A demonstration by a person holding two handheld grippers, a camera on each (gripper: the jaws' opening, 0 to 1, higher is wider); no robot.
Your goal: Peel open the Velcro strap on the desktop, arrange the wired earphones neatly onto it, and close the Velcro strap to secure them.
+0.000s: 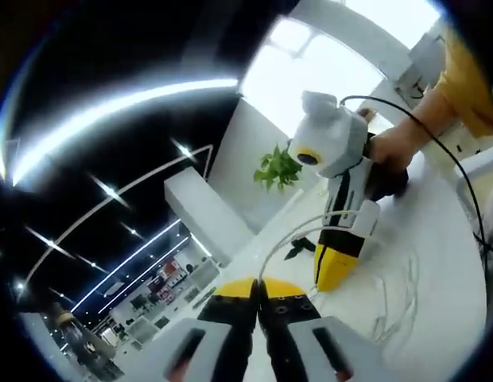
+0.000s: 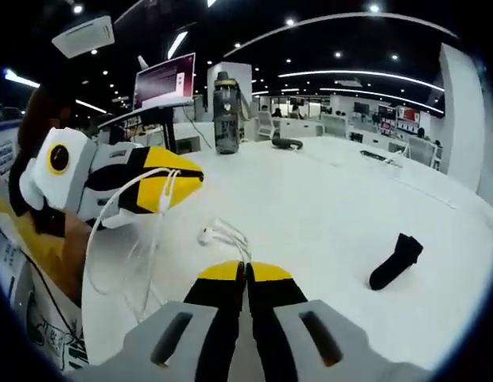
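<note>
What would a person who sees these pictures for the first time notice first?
In the right gripper view, the left gripper holds the white earphone cable lifted above the white desk, while the earbuds lie just ahead of the right gripper. The black Velcro strap lies apart on the right, and a dark bottle stands behind.

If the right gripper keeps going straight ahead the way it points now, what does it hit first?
Most likely the white wired earphones, lying on the table just past the right gripper. Its jaws look shut. The black Velcro strap lies off to the side.
</note>
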